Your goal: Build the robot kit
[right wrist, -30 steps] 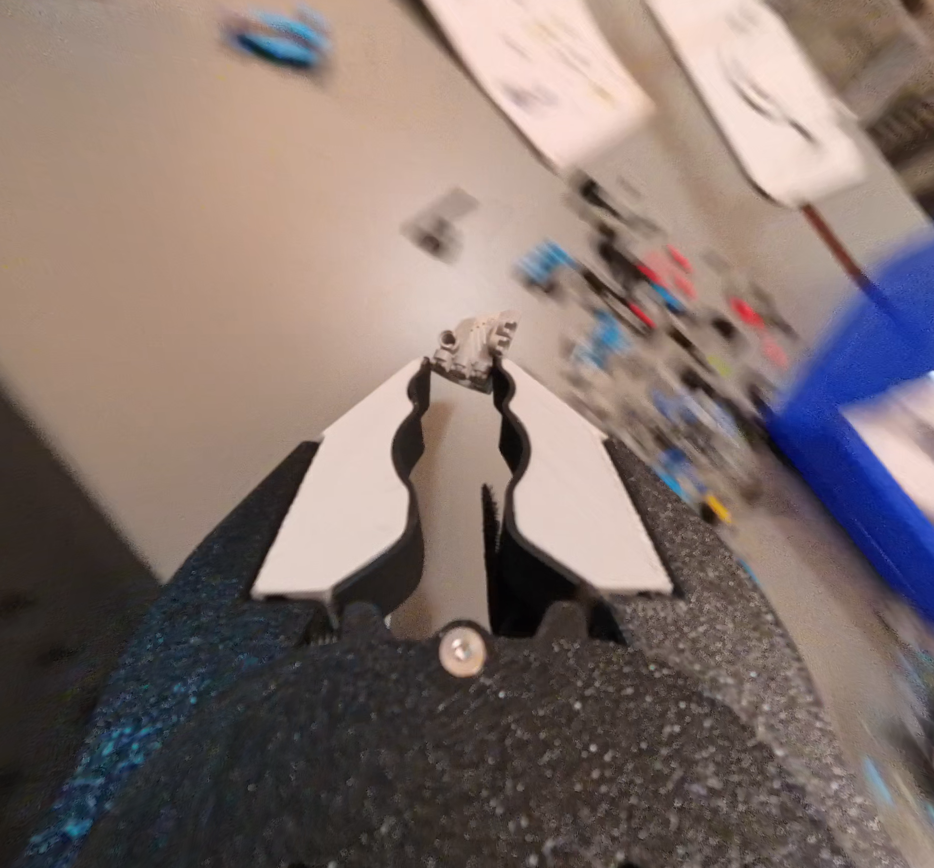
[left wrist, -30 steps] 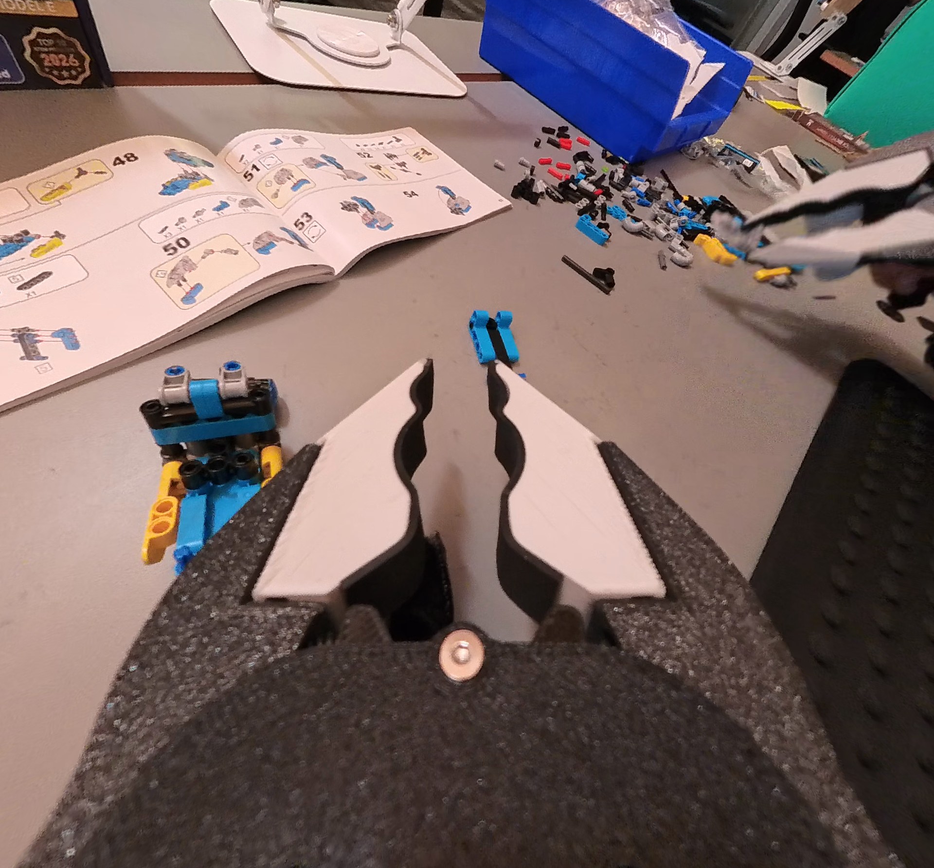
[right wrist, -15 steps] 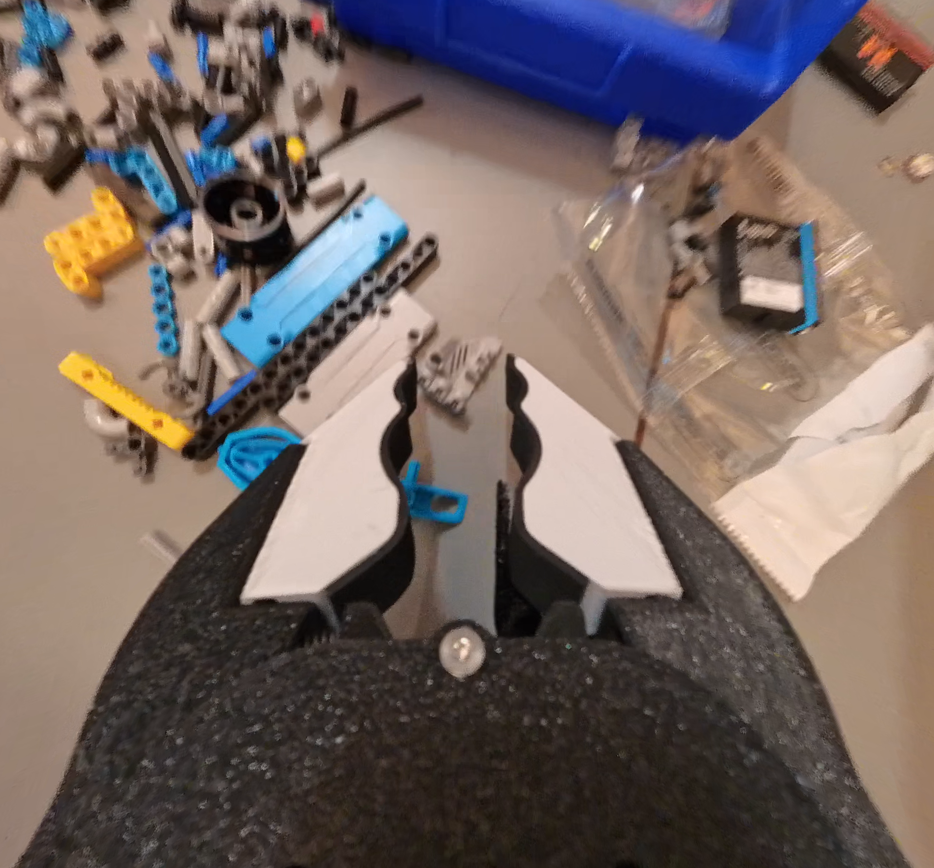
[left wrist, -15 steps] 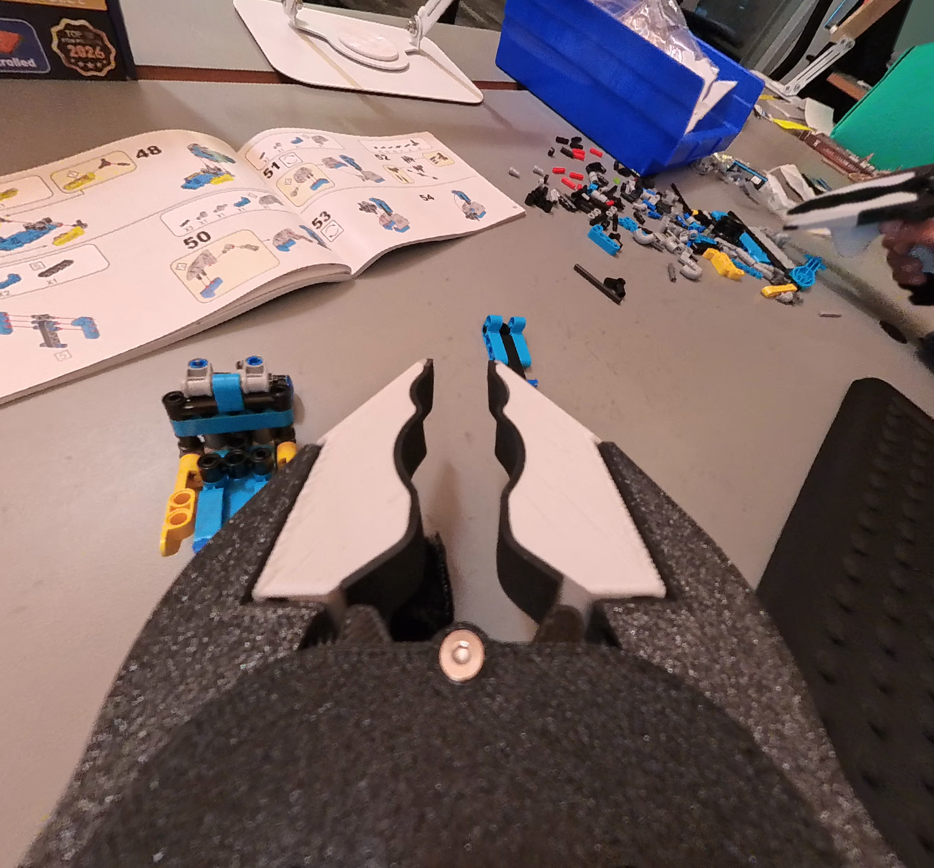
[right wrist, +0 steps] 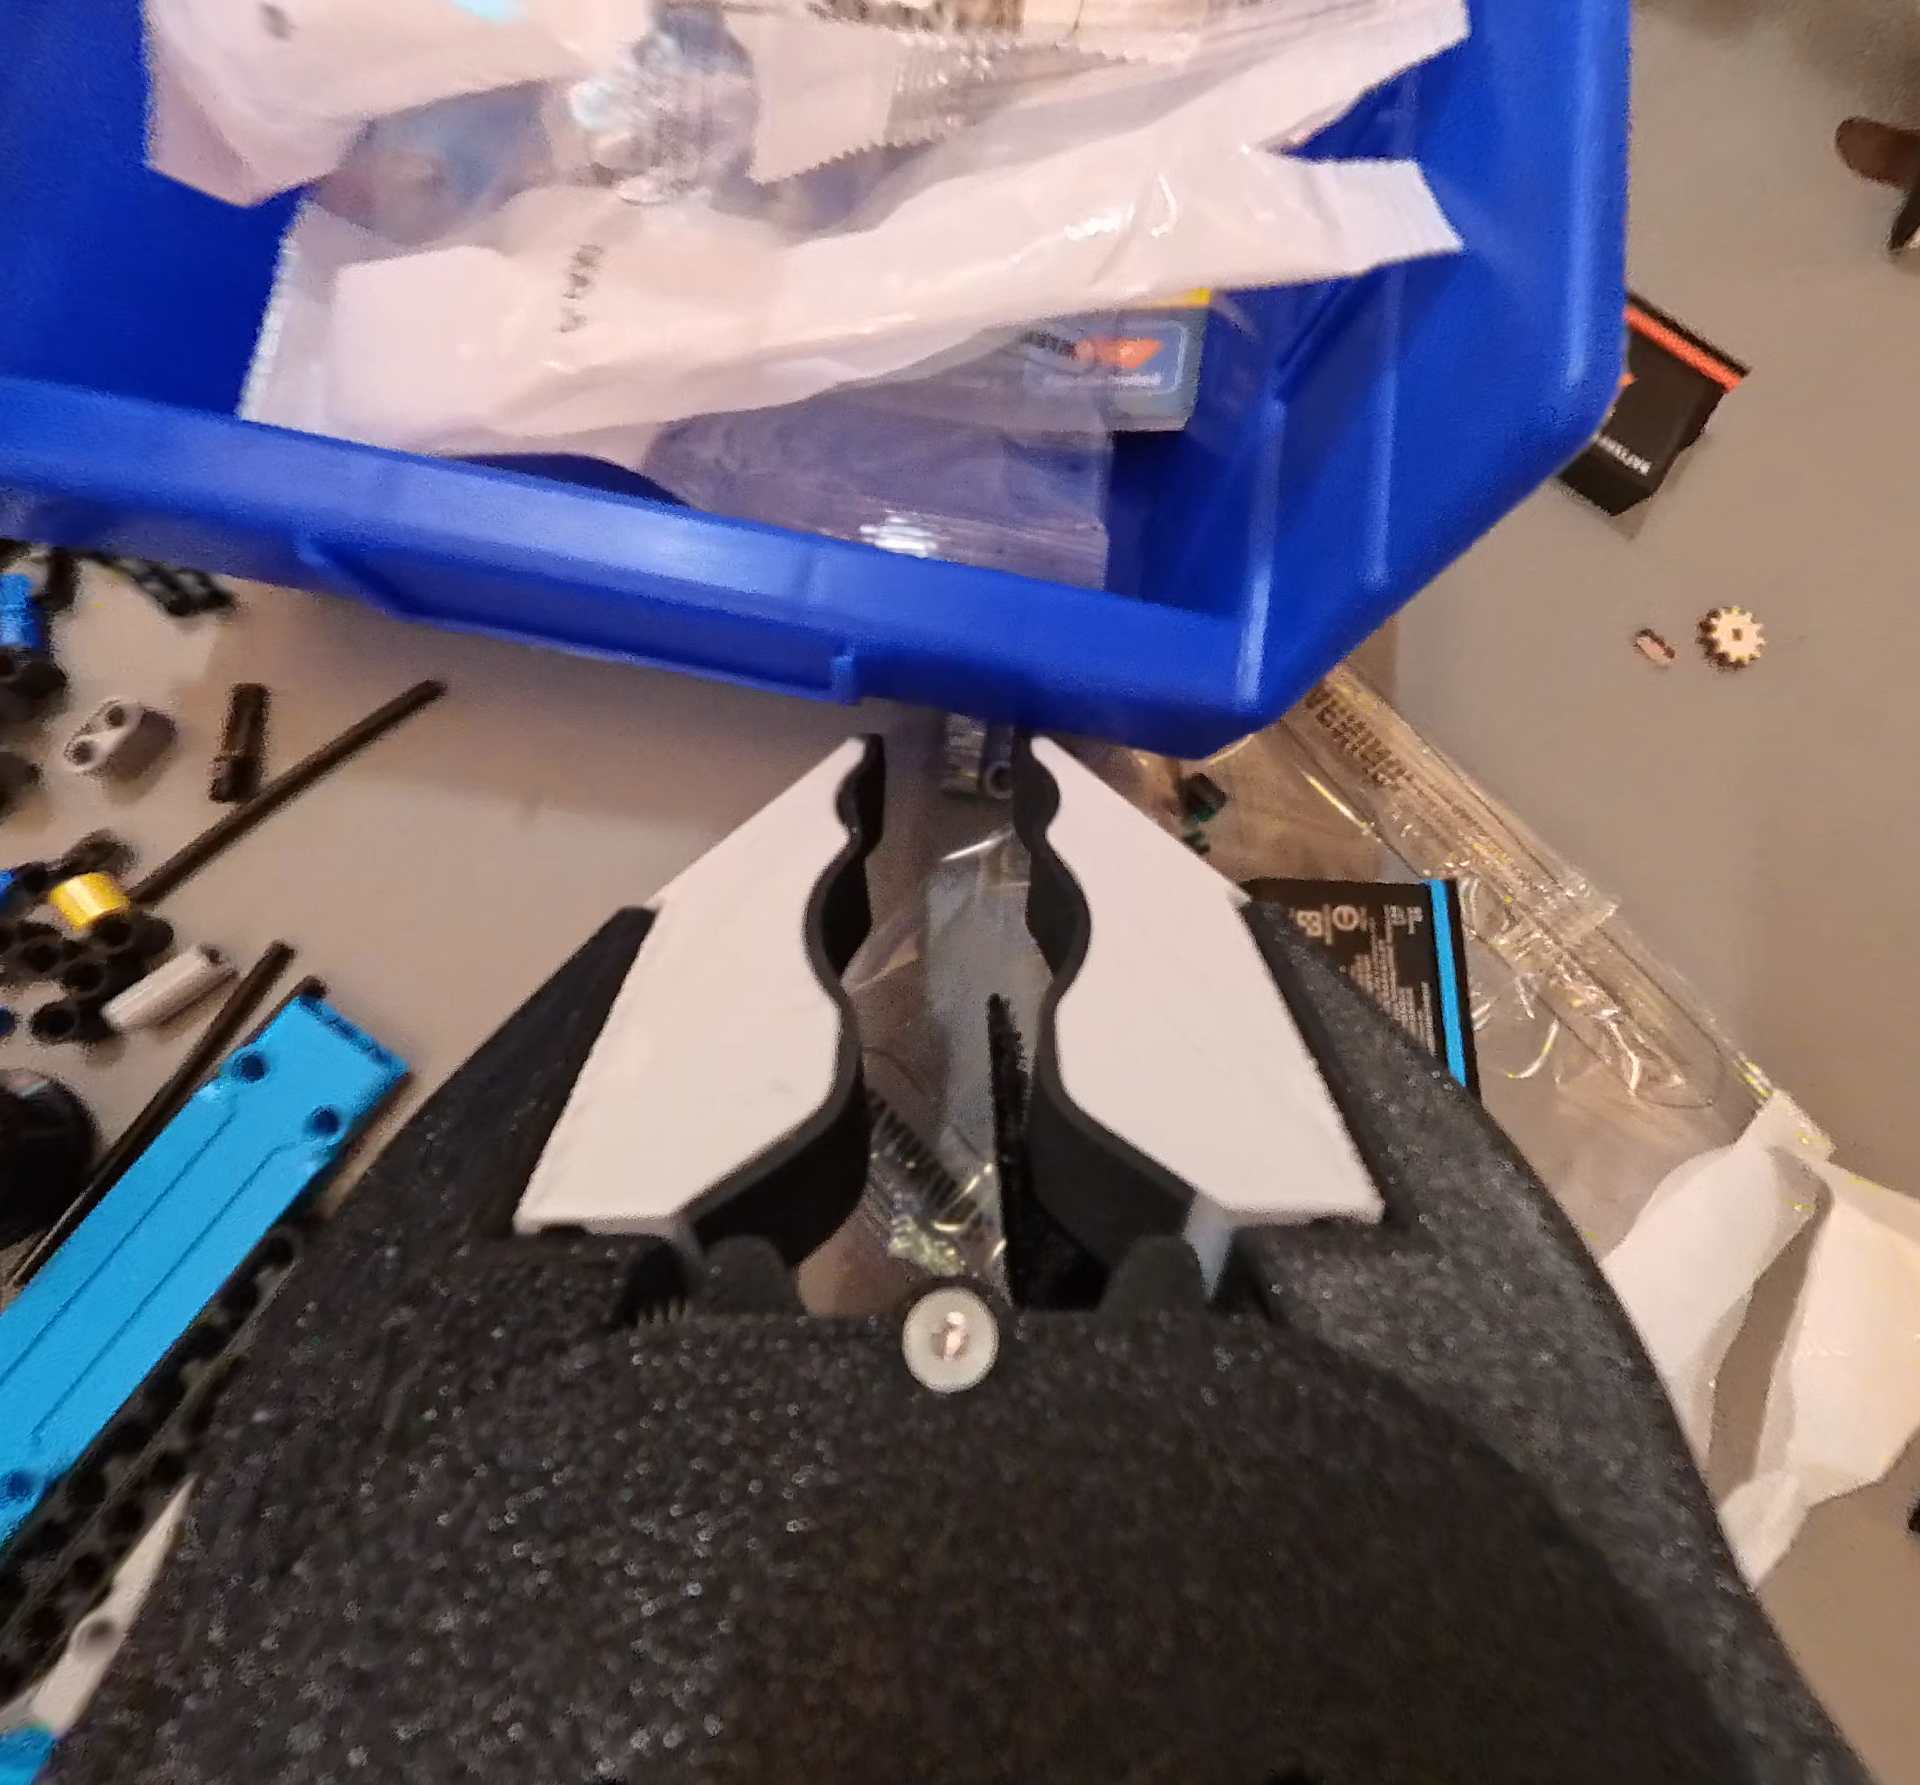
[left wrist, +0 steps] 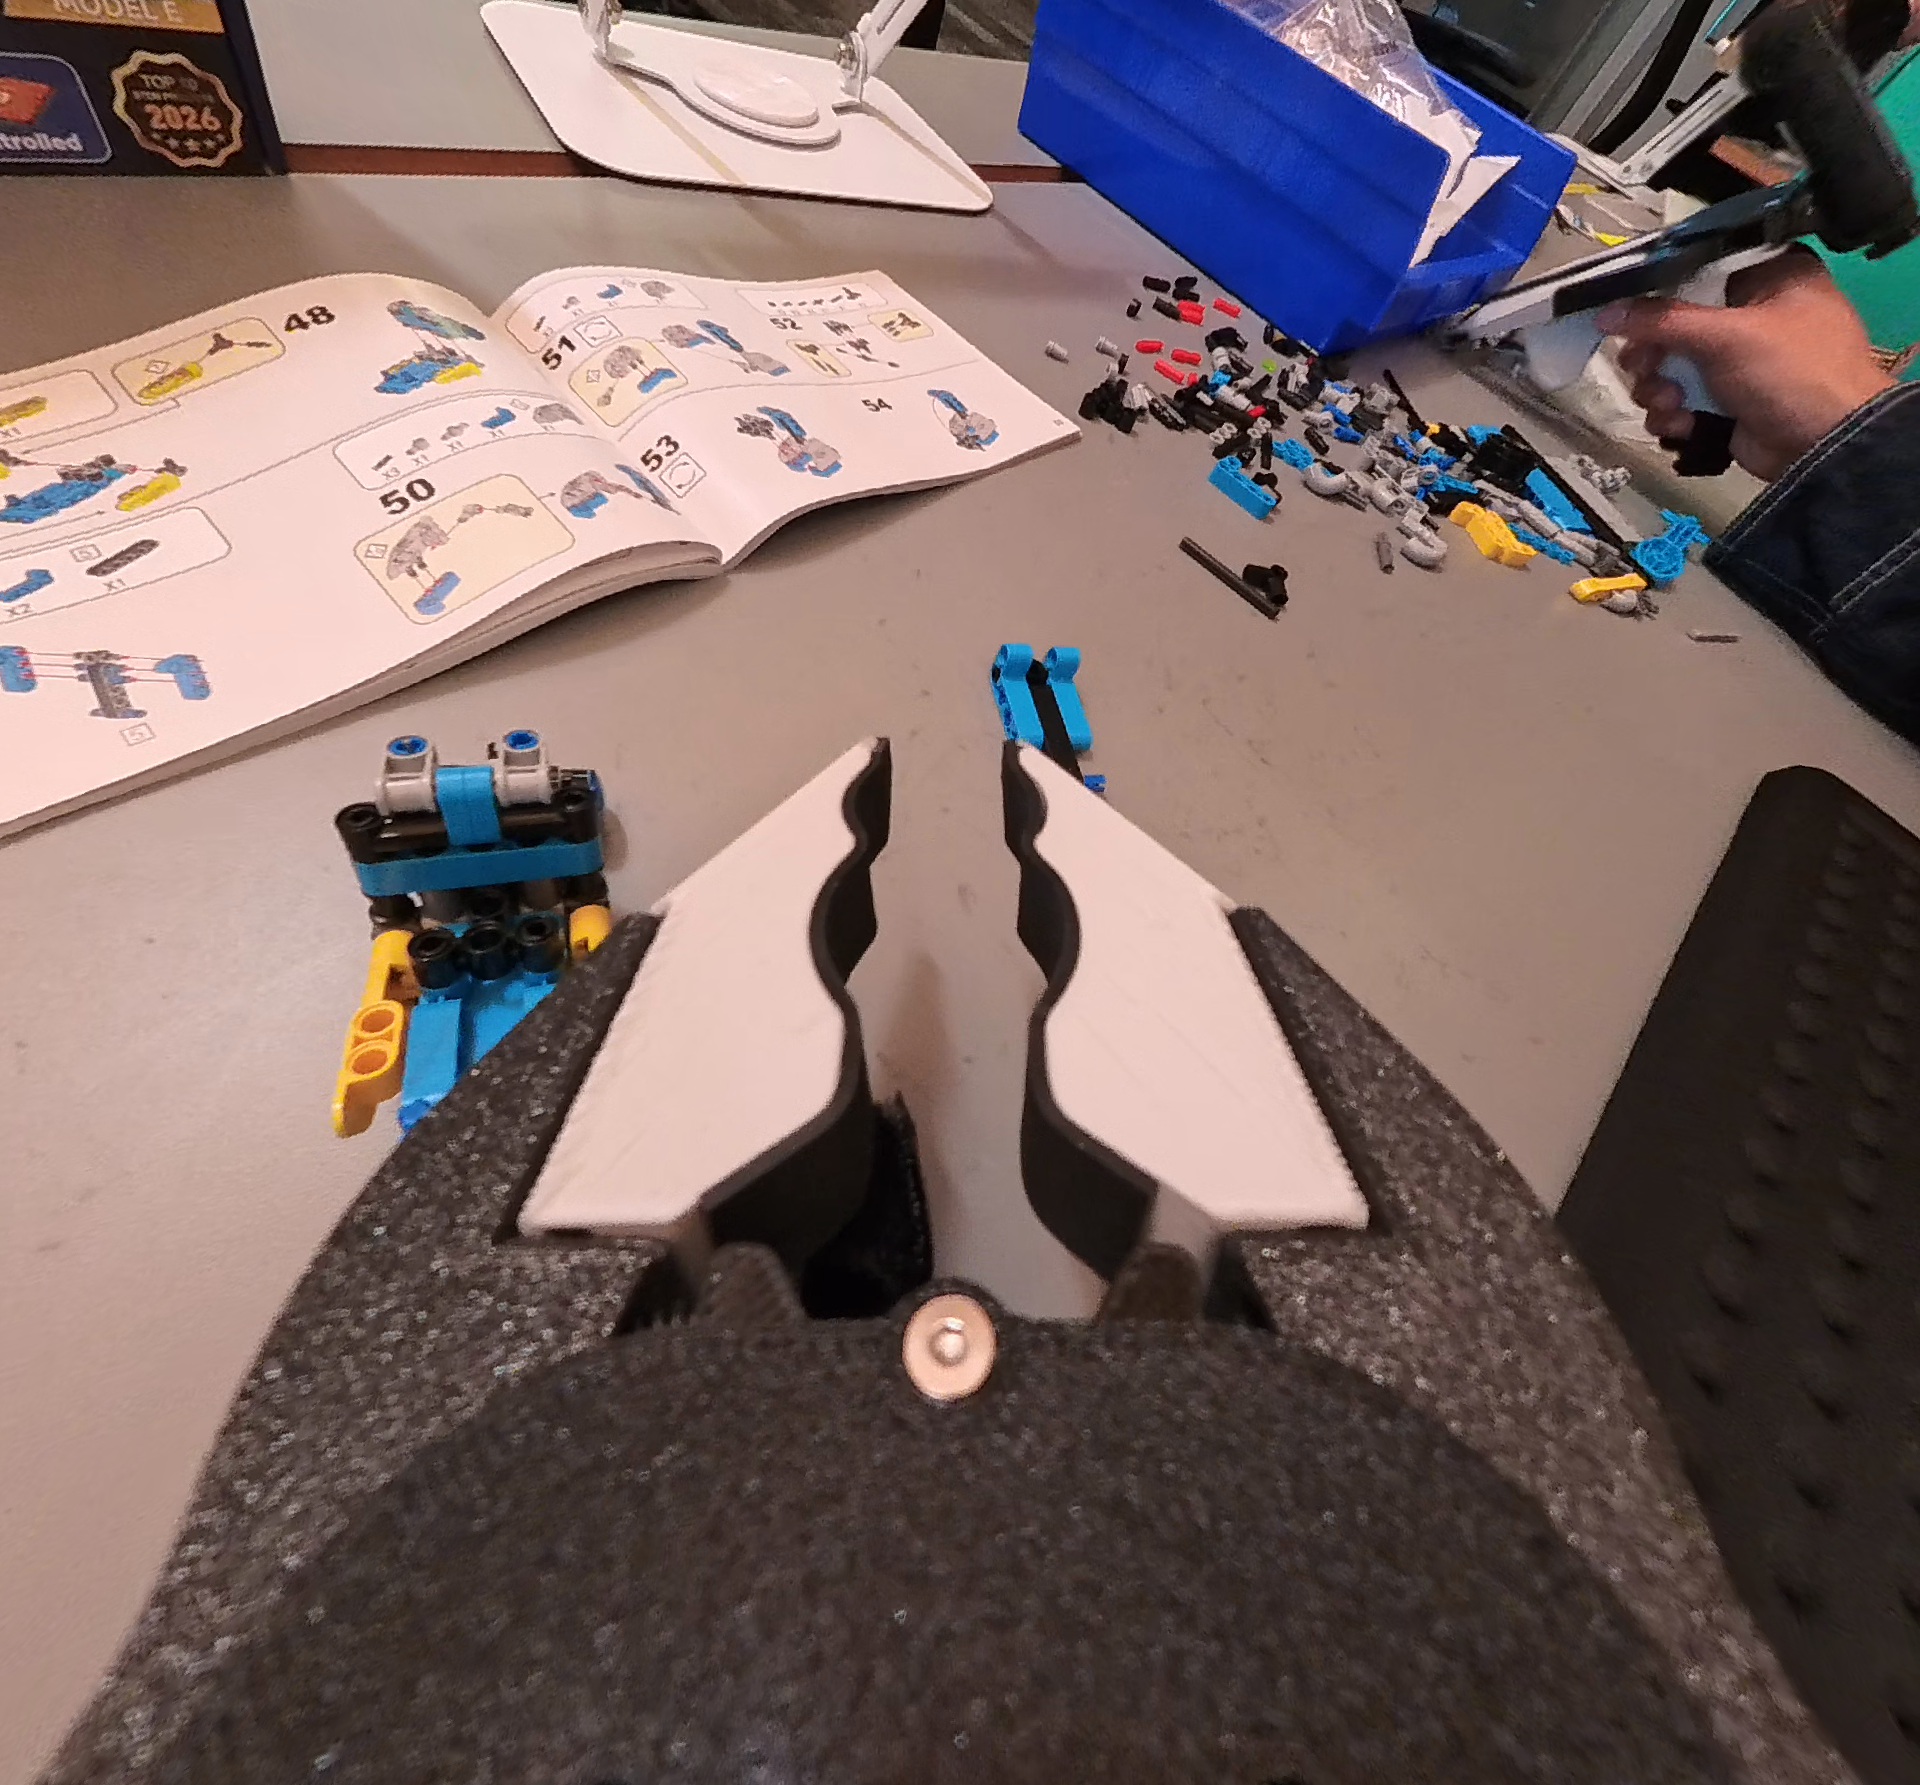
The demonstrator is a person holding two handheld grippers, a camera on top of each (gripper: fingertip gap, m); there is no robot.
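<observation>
Left gripper (left wrist: 945,759) hangs low over grey table (left wrist: 1299,852), jaws parted, nothing between them; small blue piece (left wrist: 1039,696) just past its tips, half-built blue, black and yellow model (left wrist: 473,894) beside its left finger, open instruction booklet (left wrist: 499,468) beyond. Right gripper (right wrist: 951,759) released too, empty, above clear plastic bags (right wrist: 1507,956), tips near blue bin (right wrist: 935,613); loose parts (left wrist: 1351,447) scattered left.

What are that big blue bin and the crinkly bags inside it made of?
The blue bin looks like moulded hard plastic: its smooth rim gives soft glossy highlights. The bags in it appear to be thin plastic film, partly clear and partly milky white, judging by the creases, shine and zigzag-cut edges.
</observation>
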